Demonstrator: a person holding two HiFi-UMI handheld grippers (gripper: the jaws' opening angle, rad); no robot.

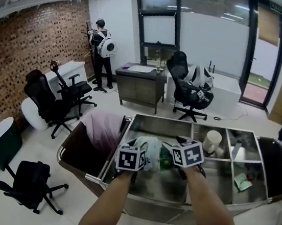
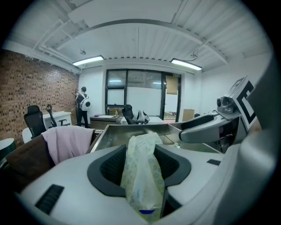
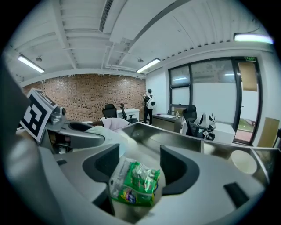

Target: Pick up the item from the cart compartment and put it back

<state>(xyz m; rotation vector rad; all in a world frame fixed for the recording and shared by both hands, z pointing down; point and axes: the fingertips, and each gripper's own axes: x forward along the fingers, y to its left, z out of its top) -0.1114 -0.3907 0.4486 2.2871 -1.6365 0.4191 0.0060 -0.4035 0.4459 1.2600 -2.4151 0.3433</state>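
A steel cart (image 1: 156,118) with several compartments stands below me. In the large left compartment both grippers reach in side by side. A pale tissue pack (image 2: 141,173) stands upright between the jaws of my left gripper (image 2: 140,163), with a thin gap beside it low down; the pads do not seem to press it. A green snack packet (image 3: 135,182) lies between the wide jaws of my right gripper (image 3: 137,169), clear of both pads. From the head view the pack (image 1: 150,147) and packet (image 1: 165,159) sit between the two marker cubes (image 1: 131,158).
A white cup (image 1: 212,141) sits in a back compartment, and small items (image 1: 242,183) lie in the right one. A pink cloth (image 1: 103,127) drapes over the cart's left bag. Office chairs (image 1: 60,99), a desk and a standing person (image 1: 101,53) are behind.
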